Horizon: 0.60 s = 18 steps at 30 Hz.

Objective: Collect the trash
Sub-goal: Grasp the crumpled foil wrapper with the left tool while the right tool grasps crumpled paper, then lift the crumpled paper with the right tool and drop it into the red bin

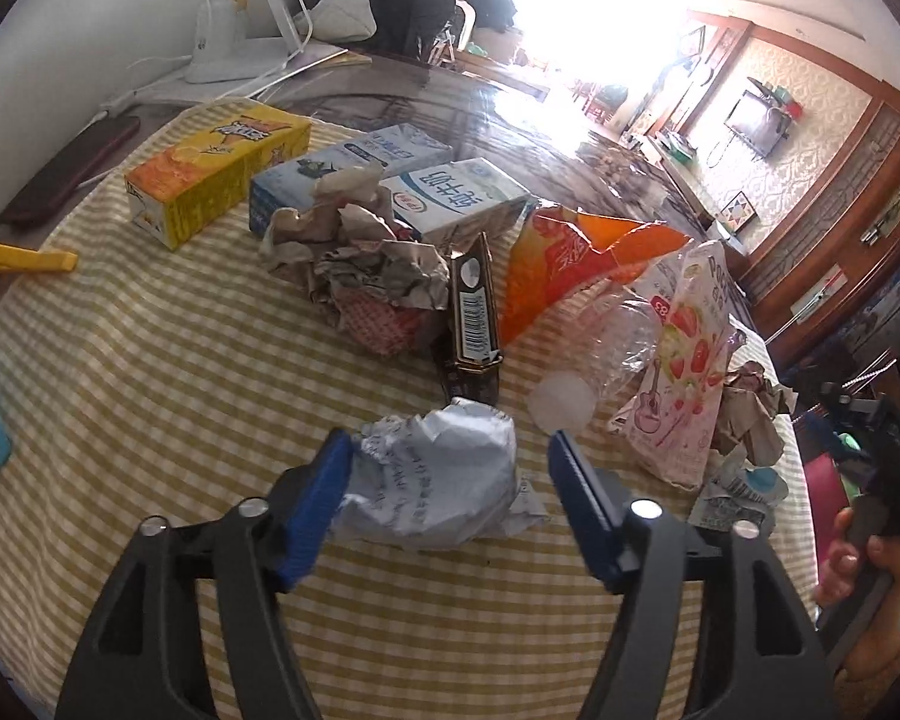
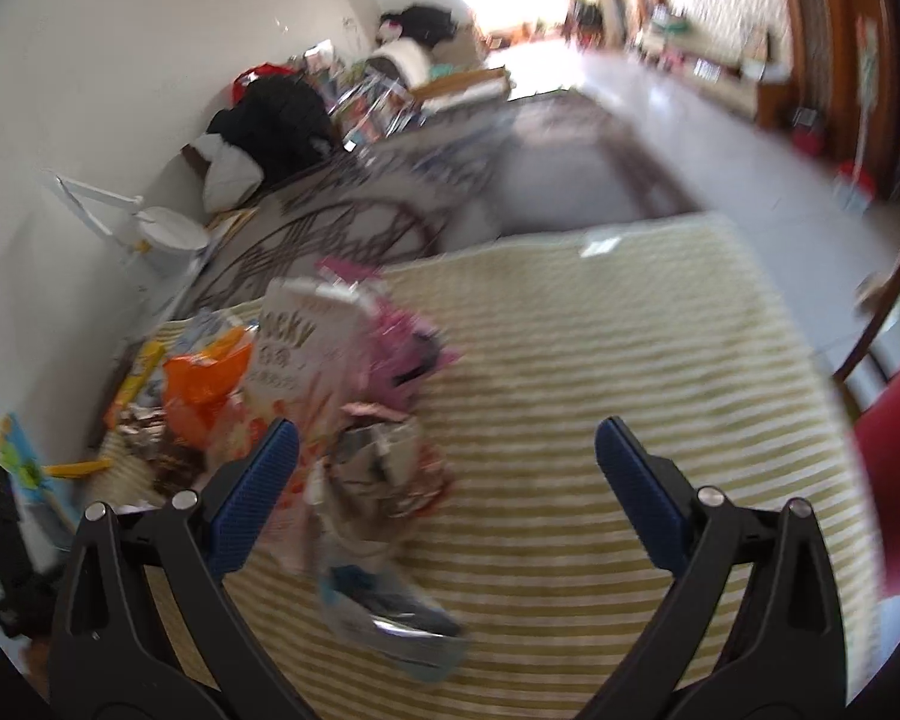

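Crumpled paper [image 1: 438, 474]: lay on striped cloth [image 1: 150, 372], between spread fingers of left gripper [image 1: 450, 456]; left pad touching, not yet clamped.
Right gripper [image 2: 447, 438]: fingers wide apart, nothing held, near blurred wrappers.
Progress: judged early; heap still uncollected.
Legible: "Pocky" on pink box [image 1: 684, 372]; Chinese print on milk carton [image 1: 456, 195]; barcode on dark box [image 1: 477, 318].

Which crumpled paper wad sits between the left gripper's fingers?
The pale blue-white handwritten paper wad, between the open left gripper; the brownish newsprint wads lie farther back.
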Each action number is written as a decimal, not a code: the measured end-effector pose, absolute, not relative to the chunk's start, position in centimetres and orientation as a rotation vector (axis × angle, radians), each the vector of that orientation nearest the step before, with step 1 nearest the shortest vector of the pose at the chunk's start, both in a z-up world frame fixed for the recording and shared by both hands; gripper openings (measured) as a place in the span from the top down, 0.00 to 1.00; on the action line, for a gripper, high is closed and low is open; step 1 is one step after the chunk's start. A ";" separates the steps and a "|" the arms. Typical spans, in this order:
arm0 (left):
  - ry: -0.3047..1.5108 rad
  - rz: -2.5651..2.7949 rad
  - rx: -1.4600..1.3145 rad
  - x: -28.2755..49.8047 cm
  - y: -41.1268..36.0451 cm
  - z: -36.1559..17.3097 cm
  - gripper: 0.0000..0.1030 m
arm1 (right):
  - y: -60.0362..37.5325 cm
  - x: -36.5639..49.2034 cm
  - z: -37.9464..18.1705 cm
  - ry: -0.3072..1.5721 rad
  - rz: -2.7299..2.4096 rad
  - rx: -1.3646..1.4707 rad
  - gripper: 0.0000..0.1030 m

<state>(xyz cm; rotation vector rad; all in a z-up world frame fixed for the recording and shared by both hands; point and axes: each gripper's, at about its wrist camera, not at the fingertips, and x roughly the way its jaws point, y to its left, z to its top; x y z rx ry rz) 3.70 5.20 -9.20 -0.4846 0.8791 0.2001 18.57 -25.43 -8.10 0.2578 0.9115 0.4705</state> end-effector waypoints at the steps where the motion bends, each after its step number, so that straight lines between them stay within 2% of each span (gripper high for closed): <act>1: 0.882 0.196 -0.486 3.7 5.1 -9.2 0.34 | -25.2 18.6 -8.4 0.923 0.475 0.266 0.05; 4: 0.887 0.182 -0.492 3.8 5.0 -9.5 0.33 | -24.5 18.8 -9.1 0.937 0.480 0.270 0.07; 6: 0.891 0.176 -0.487 4.0 4.9 -9.5 0.35 | -24.0 19.0 -9.1 0.931 0.494 0.269 0.14; 7: 0.894 0.173 -0.478 4.1 4.8 -9.6 0.40 | -23.9 19.0 -9.1 0.930 0.501 0.265 0.17; 9: 0.906 0.167 -0.467 4.3 4.7 -9.7 0.52 | -23.4 18.9 -9.1 0.933 0.525 0.243 0.37; 10: 0.906 0.162 -0.466 4.4 4.6 -9.8 0.53 | -23.1 18.9 -9.1 0.937 0.534 0.227 0.44; 11: 0.904 0.162 -0.461 4.4 4.6 -9.7 0.54 | -22.7 18.7 -9.0 0.936 0.544 0.206 0.58; 12: 0.900 0.163 -0.452 4.4 4.6 -9.7 0.55 | -22.6 18.6 -8.9 0.930 0.548 0.199 0.67; 18: 0.832 0.179 -0.440 4.1 4.5 -8.7 0.55 | -22.9 17.2 -6.5 0.816 0.535 0.141 0.71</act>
